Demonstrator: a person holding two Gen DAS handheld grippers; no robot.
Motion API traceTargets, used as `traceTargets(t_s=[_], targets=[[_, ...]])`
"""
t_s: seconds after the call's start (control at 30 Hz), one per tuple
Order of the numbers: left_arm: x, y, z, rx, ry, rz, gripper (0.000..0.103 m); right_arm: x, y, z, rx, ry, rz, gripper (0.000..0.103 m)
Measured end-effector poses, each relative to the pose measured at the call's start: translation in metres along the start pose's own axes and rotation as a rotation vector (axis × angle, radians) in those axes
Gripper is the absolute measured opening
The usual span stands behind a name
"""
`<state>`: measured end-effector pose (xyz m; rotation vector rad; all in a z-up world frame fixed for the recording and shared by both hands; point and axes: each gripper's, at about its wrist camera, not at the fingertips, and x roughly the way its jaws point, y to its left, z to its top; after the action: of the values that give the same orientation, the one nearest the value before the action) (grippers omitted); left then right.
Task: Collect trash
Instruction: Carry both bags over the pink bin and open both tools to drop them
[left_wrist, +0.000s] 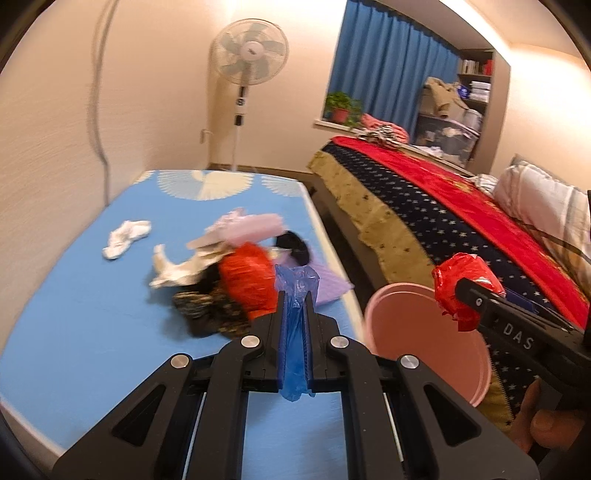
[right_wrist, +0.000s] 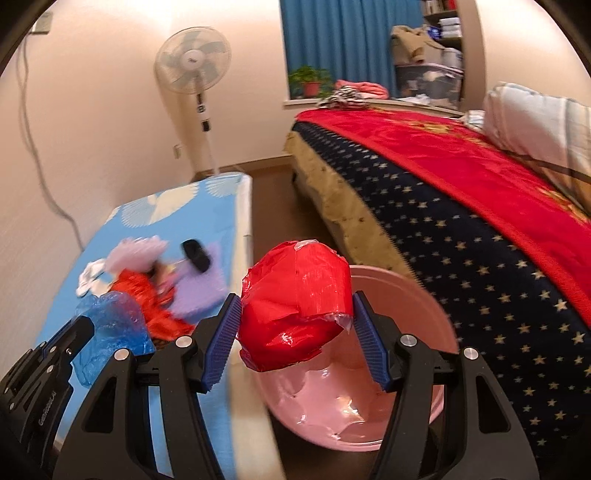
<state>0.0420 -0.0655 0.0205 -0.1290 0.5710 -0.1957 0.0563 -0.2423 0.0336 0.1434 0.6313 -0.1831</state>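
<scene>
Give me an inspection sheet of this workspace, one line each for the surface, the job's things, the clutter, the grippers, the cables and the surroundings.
Surface: blue mat with white fan prints, beside a bed.
Job's things: pink bin between mat and bed; red wrapper ball above it; blue plastic bag.
Clutter: pile on the mat with red plastic, white rags, a purple sheet and a black item.
Grippers: left gripper shut on the blue plastic bag; right gripper shut on the red wrapper ball.
Cables: grey cable down the wall.
Surroundings: standing fan, blue curtain, potted plant, shelves, pillow.
</scene>
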Motion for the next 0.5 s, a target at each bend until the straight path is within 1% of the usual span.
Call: traceTargets(t_s=[0.1, 0.33, 0.4, 0.5], targets=[[0.009, -0.014, 0.002, 0.014, 0.003, -0.034, 0.007, 0.000, -0.010, 0.003, 0.014, -0.011, -0.041, 0.061], [0.030, -0.037, 0.005, 0.019, 0.023, -0.102, 0.007, 0.003, -0.036, 0.003, 0.059, -0.001, -0.123, 0.061], [0.035, -0.043, 0.006, 0.019, 0.029, -0.120, 0.007, 0.004, -0.041, 0.002, 0.060, -0.002, -0.145, 0.056], [0.041, -0.054, 0.005, 0.031, 0.040, -0.153, 0.007, 0.005, -0.048, 0.001, 0.074, -0.002, -0.168, 0.055]])
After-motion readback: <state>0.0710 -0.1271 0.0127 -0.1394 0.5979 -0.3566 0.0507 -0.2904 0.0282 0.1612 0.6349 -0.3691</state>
